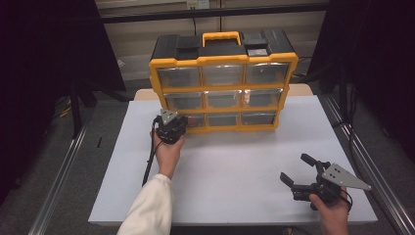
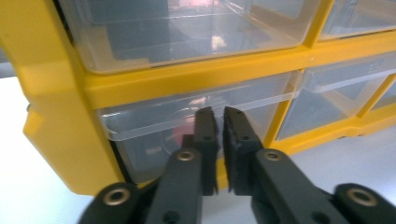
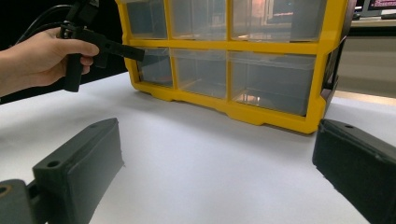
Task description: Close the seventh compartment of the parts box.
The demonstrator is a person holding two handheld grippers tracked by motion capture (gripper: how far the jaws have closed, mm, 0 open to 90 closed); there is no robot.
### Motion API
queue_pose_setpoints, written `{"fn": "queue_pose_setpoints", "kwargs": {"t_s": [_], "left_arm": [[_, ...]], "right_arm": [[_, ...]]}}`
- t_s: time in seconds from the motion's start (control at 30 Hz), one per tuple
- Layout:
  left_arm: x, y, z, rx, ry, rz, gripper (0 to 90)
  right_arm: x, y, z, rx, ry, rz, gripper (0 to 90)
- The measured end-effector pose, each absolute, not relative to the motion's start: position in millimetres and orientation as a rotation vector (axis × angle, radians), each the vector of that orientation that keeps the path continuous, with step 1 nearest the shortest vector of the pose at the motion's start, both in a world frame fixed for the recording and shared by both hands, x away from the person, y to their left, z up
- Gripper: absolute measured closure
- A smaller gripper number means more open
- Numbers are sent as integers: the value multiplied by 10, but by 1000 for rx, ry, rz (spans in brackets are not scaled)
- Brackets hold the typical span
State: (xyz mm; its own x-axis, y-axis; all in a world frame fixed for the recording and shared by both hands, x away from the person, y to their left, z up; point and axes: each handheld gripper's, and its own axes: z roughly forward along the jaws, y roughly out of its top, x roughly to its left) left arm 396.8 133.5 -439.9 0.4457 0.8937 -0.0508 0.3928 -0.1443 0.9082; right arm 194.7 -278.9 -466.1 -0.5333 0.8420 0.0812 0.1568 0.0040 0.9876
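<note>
The bottom-left drawer (image 2: 187, 135) sat closed in the yellow organizer (image 1: 223, 78) at the back of the bench (image 1: 230, 181). My left hand-held gripper (image 2: 219, 114) was at its front lip, jaws narrow with nothing visibly between them. I judged the drawer-opening step under way; next I needed to catch the lip and pull. My right hand-held gripper (image 1: 299, 171) waited wide open, well apart.

I am in a lab or test room, not a home. My white tabletop (image 1: 230, 171) stands between dark curtains (image 1: 44, 58) and metal rails (image 1: 58, 181) on a grey floor. A yellow and black box of little clear drawers (image 1: 222, 83) stands at the far edge. A lit screen (image 3: 380, 5) glows behind it.
</note>
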Motion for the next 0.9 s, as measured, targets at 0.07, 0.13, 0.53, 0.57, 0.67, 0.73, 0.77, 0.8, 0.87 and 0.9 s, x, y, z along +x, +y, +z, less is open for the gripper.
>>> {"fn": "queue_pose_setpoints", "kwargs": {"t_s": [0.07,0.13,0.53,0.57,0.67,0.73,0.77,0.8,0.87,0.9], "left_arm": [[3953,1356,-4401,1738,1079,643,782],[3917,1385,-4394,1727,1045,625,731],[3594,1656,-4371,1673,904,600,530],[3570,1683,-4374,1666,906,598,518],[3492,1753,-4390,1653,897,585,482],[3441,1817,-4402,1683,880,591,451],[3420,1843,-4407,1683,877,591,446],[3403,1870,-4408,1684,870,594,442],[3373,1909,-4413,1663,878,585,415],[3362,1928,-4416,1659,885,574,397]], "right_arm": [[1945,-2791,-4660,1032,1723,1577,12],[1946,-2797,-4662,1026,1728,1576,12],[1944,-2792,-4666,1024,1730,1568,12],[1945,-2787,-4668,1026,1731,1567,12],[1943,-2785,-4667,1028,1733,1562,12],[1947,-2788,-4670,1023,1731,1564,12],[1947,-2789,-4670,1024,1732,1564,12],[1949,-2788,-4671,1024,1731,1566,12],[1948,-2780,-4668,1031,1736,1566,12],[1949,-2777,-4669,1033,1731,1567,12]]}}
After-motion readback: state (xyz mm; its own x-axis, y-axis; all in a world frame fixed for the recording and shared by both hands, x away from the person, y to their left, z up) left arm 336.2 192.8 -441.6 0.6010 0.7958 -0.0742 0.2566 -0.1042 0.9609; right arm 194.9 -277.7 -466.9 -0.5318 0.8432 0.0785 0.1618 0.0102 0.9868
